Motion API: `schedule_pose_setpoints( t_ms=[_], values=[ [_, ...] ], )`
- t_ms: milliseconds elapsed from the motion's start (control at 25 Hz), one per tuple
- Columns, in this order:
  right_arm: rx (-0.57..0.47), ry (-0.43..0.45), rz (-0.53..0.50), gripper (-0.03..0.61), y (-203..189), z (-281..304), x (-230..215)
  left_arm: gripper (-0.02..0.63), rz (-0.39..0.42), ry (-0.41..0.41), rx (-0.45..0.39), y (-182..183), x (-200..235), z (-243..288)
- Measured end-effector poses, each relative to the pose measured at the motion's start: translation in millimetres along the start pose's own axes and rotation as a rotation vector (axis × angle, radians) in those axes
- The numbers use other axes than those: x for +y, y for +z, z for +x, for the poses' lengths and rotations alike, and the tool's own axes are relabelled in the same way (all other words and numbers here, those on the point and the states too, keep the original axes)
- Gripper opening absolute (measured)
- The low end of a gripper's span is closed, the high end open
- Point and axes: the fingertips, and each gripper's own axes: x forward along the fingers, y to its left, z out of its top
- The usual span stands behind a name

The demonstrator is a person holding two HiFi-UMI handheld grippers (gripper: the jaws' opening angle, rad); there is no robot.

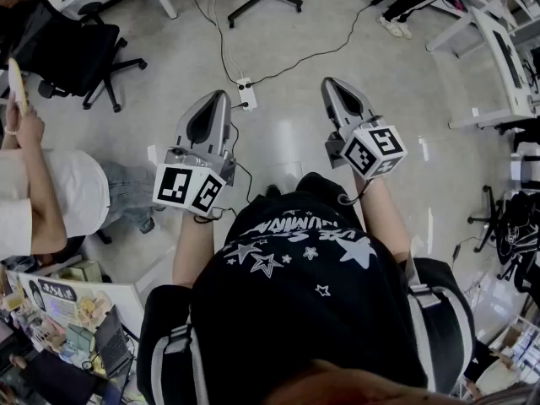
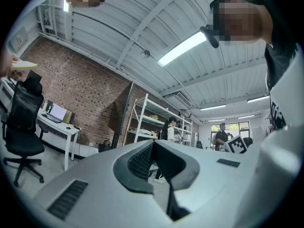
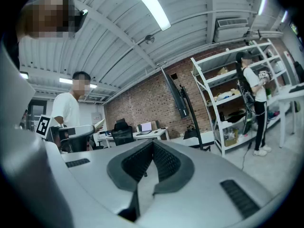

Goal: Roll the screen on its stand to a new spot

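Leaning screen point(image 3: 175, 95), long axis near-upright | left hand-held gripper point(image 1: 221, 97) closed, empty | right hand-held gripper point(image 1: 328, 83) likewise

Grey left tool point(image 1: 221, 99) — black T-shirt point(image 1: 304, 319) (white stars point(image 1: 267, 264)).

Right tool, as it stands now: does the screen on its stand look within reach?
Probably not from here. The screen stands well off by the brick wall, far beyond the right tool, whose jaws are shut and empty. Bare floor lies between, so walking over looks unobstructed.
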Motion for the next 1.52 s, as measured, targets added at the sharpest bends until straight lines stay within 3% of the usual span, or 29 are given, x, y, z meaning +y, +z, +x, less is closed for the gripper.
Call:
schedule_pose_setpoints(
  t_ms=[560,960,1320,1520],
  values=[
    [-0.022,-0.032,-0.014,0.005,1.8,-0.6,-1.7,0.011,-0.015,-0.037,0.010,-4.0,5.1,0.7],
    [-0.028,0.026,-0.011,0.005,14.7,48.2,-9.9,0.011,-0.012,0.024,0.001,0.7,31.9,17.7],
    [-0.040,0.034,0.001,0.005,34.6,115.9,-83.8,0.011,-0.025,0.101,0.012,-15.9,74.5,90.8],
    [-0.050,0.044,-0.014,0.005,59.7,155.9,-135.9,0.011,0.005,0.120,-0.025,-5.2,91.5,153.4]
  ],
)
